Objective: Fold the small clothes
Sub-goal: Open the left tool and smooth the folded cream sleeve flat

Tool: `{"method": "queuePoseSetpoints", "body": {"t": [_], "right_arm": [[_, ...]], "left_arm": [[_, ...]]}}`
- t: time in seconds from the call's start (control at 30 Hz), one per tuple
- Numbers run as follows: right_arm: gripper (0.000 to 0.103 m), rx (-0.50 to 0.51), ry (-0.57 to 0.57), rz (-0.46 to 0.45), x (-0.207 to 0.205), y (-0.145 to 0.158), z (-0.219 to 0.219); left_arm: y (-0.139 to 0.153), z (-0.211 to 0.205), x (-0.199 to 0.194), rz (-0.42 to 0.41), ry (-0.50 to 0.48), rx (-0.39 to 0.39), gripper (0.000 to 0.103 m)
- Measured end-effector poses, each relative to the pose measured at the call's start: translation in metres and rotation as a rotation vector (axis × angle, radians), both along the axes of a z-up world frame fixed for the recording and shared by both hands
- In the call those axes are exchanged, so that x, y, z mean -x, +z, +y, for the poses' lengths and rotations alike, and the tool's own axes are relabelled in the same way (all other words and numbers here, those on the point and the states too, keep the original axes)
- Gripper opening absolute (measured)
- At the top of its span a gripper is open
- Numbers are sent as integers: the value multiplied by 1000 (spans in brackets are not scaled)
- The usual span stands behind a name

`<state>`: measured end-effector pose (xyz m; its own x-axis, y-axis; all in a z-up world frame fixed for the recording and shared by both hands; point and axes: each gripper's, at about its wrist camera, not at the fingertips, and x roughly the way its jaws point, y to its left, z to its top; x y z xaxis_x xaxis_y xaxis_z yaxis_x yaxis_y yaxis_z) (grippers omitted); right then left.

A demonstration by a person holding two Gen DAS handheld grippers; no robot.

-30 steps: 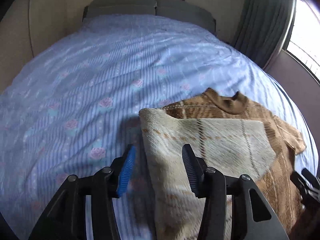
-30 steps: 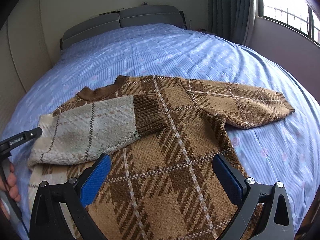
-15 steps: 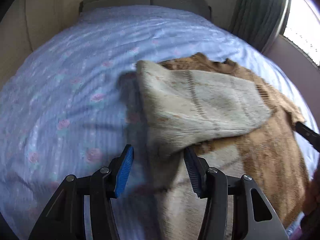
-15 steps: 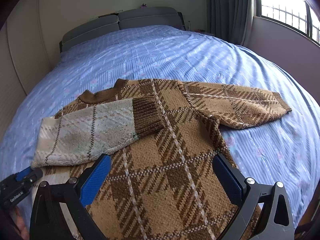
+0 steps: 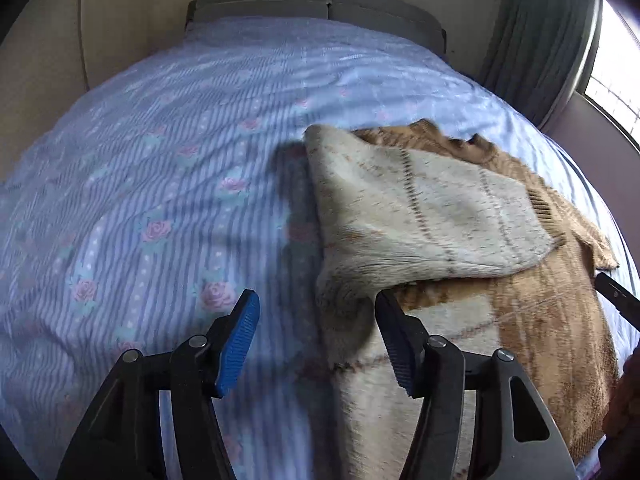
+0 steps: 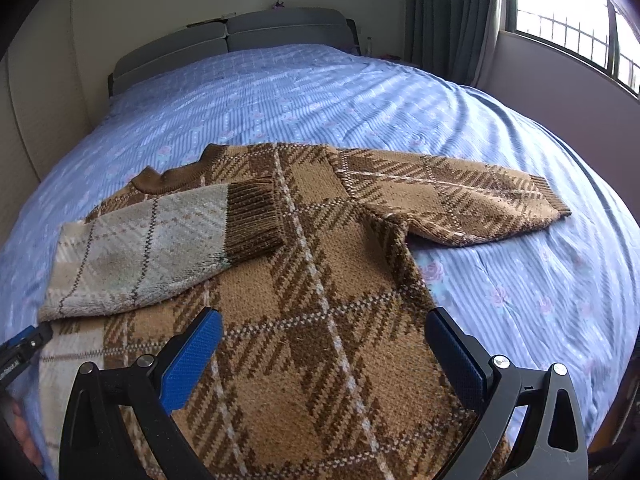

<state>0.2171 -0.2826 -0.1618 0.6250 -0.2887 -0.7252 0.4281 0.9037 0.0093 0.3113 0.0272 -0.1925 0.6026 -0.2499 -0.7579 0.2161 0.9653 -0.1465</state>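
Moved since the earlier frames: left gripper (image 5: 316,344), drawn back and down along the sweater's near-left edge; one second ago it stood up beside the folded sleeve, now it sits below that sleeve's lower corner. Its jaws have just been opening; nothing is pressed between them, though the pale turned-over edge of the knit lies in the gap. State: released.

Item: brown plaid sweater (image 6: 320,320), lying flat on the blue floral bedsheet (image 6: 320,92), collar toward the headboard (image 6: 248,32).

Item: left sleeve (image 6: 148,252), folded across the chest, pale reverse side up, ribbed cuff near the centre line. Unchanged in position across the frames; it holds its fold without support.

Item: right sleeve (image 6: 460,204), spread outward on the sheet, not yet folded.

Item: right gripper (image 6: 320,356), hovering over the sweater's lower body, jaws wide apart, grasping nothing; much as it was a second ago.

Assessment: first sleeve fold appears complete and let go. Remaining, by judgement: fold the right sleeve inward, then the body. The left gripper's place near the lower left edge suggests a grasp on the side or hem may follow.
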Motion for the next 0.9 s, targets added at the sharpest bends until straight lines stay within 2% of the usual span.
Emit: {"method": "queuePoseSetpoints", "body": {"t": [0.17, 0.3, 0.47, 0.5, 0.57, 0.73, 0.9], "right_arm": [[102, 10, -21, -29, 5, 10, -13], [102, 32, -34, -47, 7, 18, -24], [102, 41, -96, -47, 16, 19, -54], [102, 40, -109, -45, 18, 19, -61], [102, 37, -132, -41, 22, 16, -74], [102, 9, -164, -44, 29, 10, -96], [102, -15, -201, -71, 38, 12, -127]], "left_arm": [[37, -40, 16, -91, -95, 39, 59], [40, -80, 3, -121, -191, 60, 60], [-6, -91, -24, 37, -161, 89, 59], [-10, -91, -23, 32, -158, 88, 59], [-6, -97, -18, 11, -156, 52, 60], [12, -121, -8, -1, -163, 27, 62], [33, -170, 0, -15, -175, -27, 66]]}}
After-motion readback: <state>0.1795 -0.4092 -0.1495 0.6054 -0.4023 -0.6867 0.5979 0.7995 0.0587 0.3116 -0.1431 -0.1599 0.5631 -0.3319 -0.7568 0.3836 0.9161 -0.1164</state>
